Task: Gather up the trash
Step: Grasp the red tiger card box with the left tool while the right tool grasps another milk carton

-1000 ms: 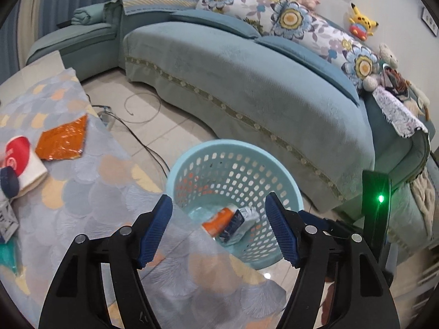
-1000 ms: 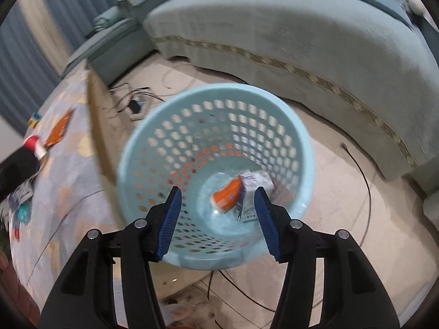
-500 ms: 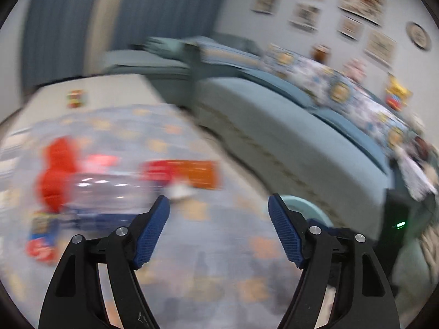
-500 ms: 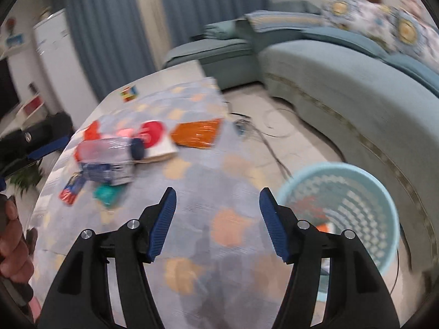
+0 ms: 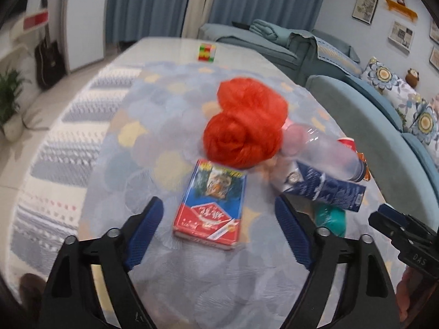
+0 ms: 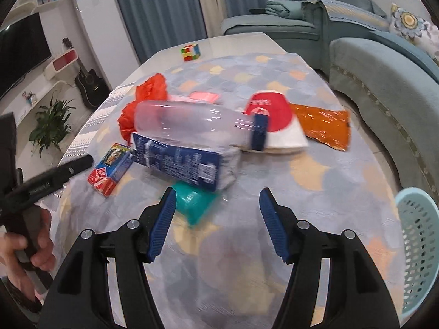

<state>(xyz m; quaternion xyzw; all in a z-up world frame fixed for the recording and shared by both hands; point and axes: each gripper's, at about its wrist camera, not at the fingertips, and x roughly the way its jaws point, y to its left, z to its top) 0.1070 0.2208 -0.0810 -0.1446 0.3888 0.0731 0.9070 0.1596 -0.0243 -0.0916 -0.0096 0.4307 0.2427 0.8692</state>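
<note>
Left wrist view: red and blue box at frame centre, flat on the table; long axis runs toward the red bag.
Change: one second ago both tools hung over the basket; now both face the table litter.
Meaning: drop-off judged complete, next pick beginning.
Left gripper: spread wide, empty, straddling the box.
Right gripper: spread, empty, near the green cup.
Bottle: lying crosswise, cap toward frame right.

Teal sofa, blue curtains, guitar, houseplant.
</note>
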